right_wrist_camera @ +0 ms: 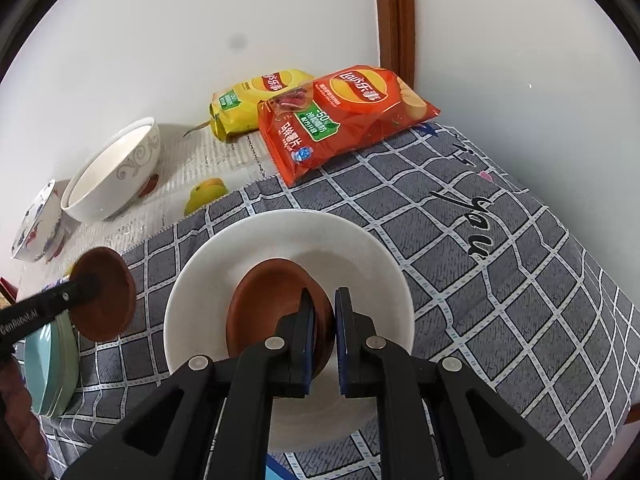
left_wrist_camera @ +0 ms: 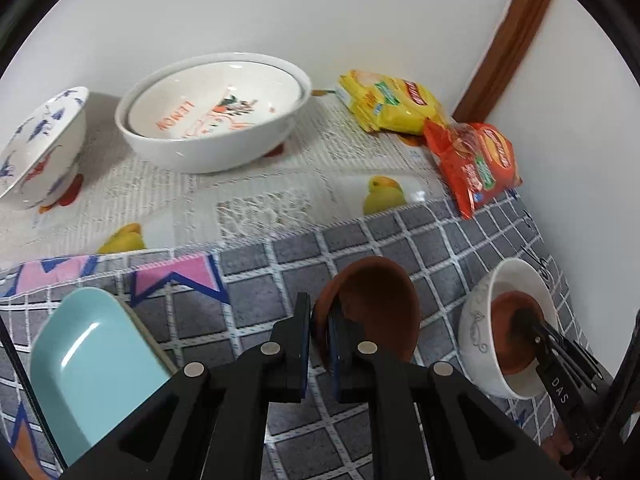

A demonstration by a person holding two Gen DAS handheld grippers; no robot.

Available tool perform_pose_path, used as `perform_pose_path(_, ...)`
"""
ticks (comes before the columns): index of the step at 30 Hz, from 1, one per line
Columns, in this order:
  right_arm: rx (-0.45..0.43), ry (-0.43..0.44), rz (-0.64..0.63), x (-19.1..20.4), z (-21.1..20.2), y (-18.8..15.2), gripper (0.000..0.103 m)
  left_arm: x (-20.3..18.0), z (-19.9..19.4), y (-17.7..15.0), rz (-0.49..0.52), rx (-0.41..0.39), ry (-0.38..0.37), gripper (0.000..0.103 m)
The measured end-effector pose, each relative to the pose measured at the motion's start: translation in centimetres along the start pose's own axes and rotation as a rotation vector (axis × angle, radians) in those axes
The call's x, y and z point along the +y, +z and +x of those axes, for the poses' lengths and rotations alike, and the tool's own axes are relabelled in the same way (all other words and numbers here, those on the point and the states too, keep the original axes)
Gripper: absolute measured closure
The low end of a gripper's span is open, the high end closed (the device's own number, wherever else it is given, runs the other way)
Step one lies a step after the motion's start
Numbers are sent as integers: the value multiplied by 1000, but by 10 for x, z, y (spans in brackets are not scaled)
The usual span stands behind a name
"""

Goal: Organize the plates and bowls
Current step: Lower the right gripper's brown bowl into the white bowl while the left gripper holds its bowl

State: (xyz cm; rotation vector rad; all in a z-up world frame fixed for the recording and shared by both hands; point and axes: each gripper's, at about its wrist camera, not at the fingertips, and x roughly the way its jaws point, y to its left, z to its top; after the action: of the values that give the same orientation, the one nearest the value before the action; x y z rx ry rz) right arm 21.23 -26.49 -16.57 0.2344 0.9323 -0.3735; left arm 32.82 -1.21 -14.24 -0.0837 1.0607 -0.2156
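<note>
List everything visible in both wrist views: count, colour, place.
Brown dishes: 2; one in the left gripper, one inside the white bowl.
White bowl: 1, near right, on the grey checked cloth.
Large white bowls: 2 nested, back, inner one lettered LEMON.
Blue-patterned bowl: 1, white, back left.
Light blue dishes: stacked, near left; count unclear.
Chip bags: yellow and red, back by the wall.
Newspaper-print cloth: 1, under the back bowls.
Left gripper: shut on a brown dish.
Right gripper: around the other dish's rim.
</note>
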Motion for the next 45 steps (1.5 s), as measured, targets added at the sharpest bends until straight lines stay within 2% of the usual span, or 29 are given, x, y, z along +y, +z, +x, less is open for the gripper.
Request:
perform_pose_path(9, 36, -50, -38, 9, 9, 4, 94, 16, 2, 4, -26, 17, 35, 95)
perform_pose_path(19, 60, -152, -120, 21, 18, 5, 90, -10, 12, -6, 43, 65, -10, 95)
perform_pose_path(23, 61, -180, -146, 23, 20, 4, 89, -20, 9, -9, 57, 44, -26, 95)
perform_pose_path(29, 64, -197, -174, 25, 22, 4, 88, -15, -1, -4, 31, -2, -54, 95)
perform_pose_path(35, 71, -212, -202, 27, 25, 5, 85, -2, -2, 1, 11, -5, -39, 95)
perform_pose_path(45, 82, -239, -225, 29, 26, 6, 80, 12, 4, 3, -22, 22, 33, 94)
